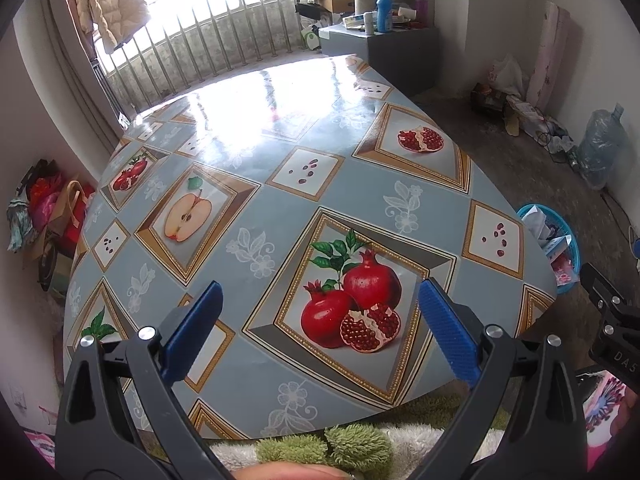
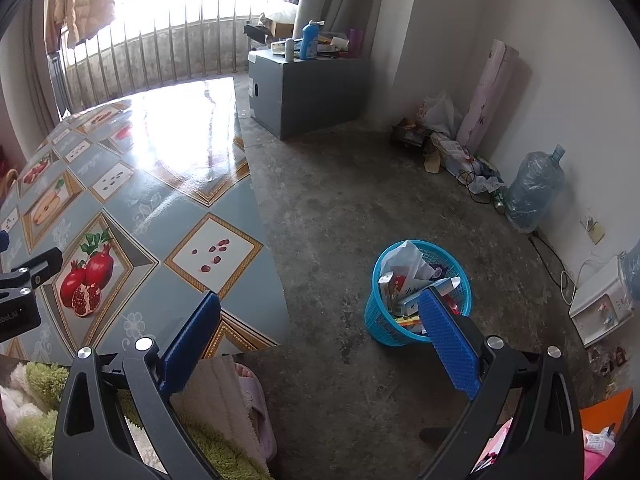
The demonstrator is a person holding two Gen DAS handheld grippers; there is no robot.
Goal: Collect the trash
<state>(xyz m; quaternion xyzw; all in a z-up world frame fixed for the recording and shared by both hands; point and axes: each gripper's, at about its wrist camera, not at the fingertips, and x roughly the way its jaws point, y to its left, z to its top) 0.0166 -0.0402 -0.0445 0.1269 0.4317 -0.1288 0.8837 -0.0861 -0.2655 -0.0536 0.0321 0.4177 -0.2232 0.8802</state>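
Note:
A blue plastic waste basket [image 2: 384, 320] stands on the concrete floor to the right of the table, filled with crumpled paper, small boxes and wrappers; its rim also shows in the left wrist view [image 1: 566, 236]. My right gripper [image 2: 320, 304] hangs open above the floor between the table edge and the basket, holding nothing. Over the table's near part, my left gripper [image 1: 320, 292] is open and empty above a printed pomegranate picture. No loose trash shows on the table [image 1: 280, 208].
The table wears a glossy fruit-print cloth [image 2: 132, 184]. A grey cabinet [image 2: 304, 92] with bottles stands at the back. Bags, cables and a wrapped water jug [image 2: 532, 192] line the right wall. A slipper [image 2: 252, 396] lies near the table corner.

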